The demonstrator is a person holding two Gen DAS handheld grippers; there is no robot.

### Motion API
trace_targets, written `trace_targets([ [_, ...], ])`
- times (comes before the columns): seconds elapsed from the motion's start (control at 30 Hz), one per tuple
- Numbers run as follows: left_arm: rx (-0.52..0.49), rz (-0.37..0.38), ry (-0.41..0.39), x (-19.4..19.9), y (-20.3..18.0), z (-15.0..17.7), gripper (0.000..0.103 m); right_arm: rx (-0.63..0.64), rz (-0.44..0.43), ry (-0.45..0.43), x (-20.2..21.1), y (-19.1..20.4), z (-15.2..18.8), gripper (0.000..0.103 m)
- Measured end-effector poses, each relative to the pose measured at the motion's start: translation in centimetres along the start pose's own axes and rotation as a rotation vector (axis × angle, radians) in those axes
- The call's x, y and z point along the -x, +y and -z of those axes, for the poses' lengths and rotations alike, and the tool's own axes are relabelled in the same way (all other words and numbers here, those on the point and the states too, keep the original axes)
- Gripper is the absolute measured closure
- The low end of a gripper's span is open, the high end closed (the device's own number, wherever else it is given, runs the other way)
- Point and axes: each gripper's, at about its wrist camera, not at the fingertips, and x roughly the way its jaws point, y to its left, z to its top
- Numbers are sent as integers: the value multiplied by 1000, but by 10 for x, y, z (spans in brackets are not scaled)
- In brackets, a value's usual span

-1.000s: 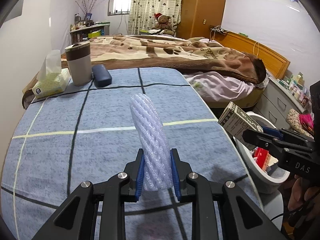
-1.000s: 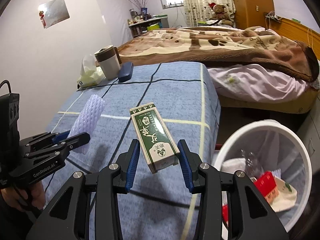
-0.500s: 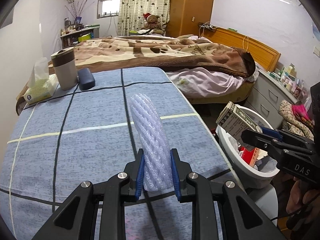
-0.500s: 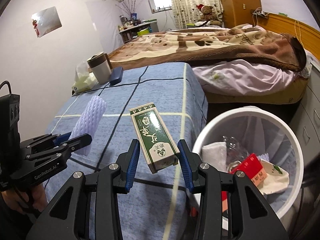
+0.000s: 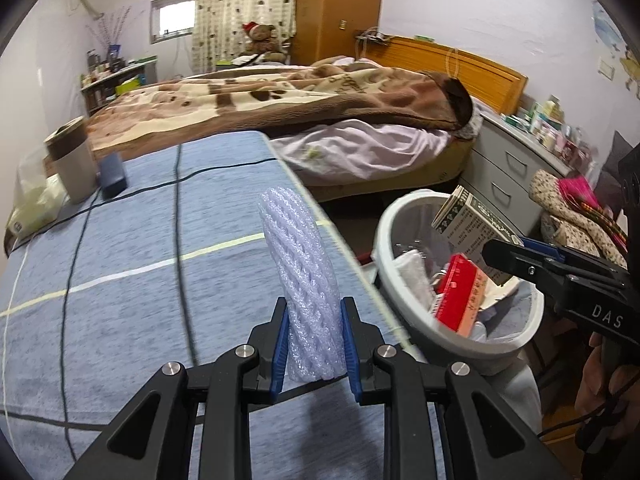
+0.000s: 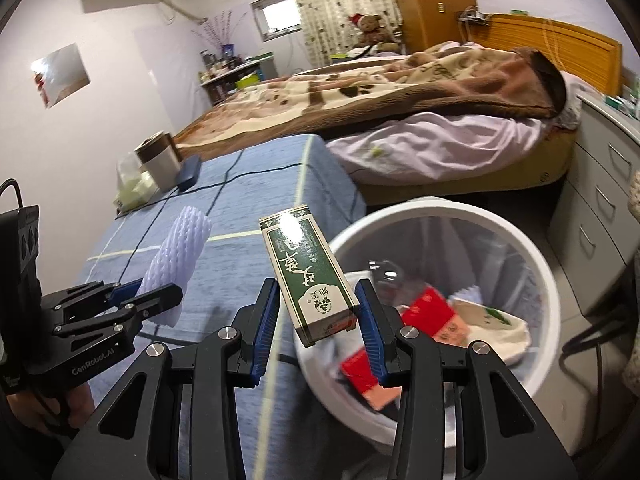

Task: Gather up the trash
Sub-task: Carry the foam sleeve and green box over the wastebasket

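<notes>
Fingers of both grippers are clamped on trash: right gripper (image 6: 316,320) pinches the green box (image 6: 310,272) near its lower end, left gripper (image 5: 314,354) squeezes the foam sleeve (image 5: 302,284) at its base. Both items stand up and away from the fingers, long axis running roughly along each gripper's pointing line, tilted back a bit. Key relation: the bin (image 6: 536,280) sits just off the edge of the blue table (image 5: 140,248), on the right side. From the right wrist view the box's held end hangs over the bin's near rim, so the right hand is the nearer one and looks about ready to let go. The sleeve is over the table edge, bin to its right and lower, so I'd judge the left hand needs more sideways travel before release. Bin already holds a red packet (image 6: 430,312) and paper.
</notes>
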Motion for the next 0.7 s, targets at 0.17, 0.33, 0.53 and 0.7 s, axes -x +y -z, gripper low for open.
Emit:
trace_targets([
  [0.17, -39, 41, 6, -9, -22, -6, 78, -40, 35, -9, 6, -18, 2, 62],
  [0.33, -72, 84, 16, -20, -43, -10, 78, -69, 63, -13, 11, -34, 5, 62],
  [0.53, -109, 138, 34, -35, -65, -14, 78, -105, 97, -11, 11, -50, 8, 62],
  [0.7, -130, 174, 59, -48, -80, -16, 78, -128, 116, 2, 8, -61, 11, 62],
])
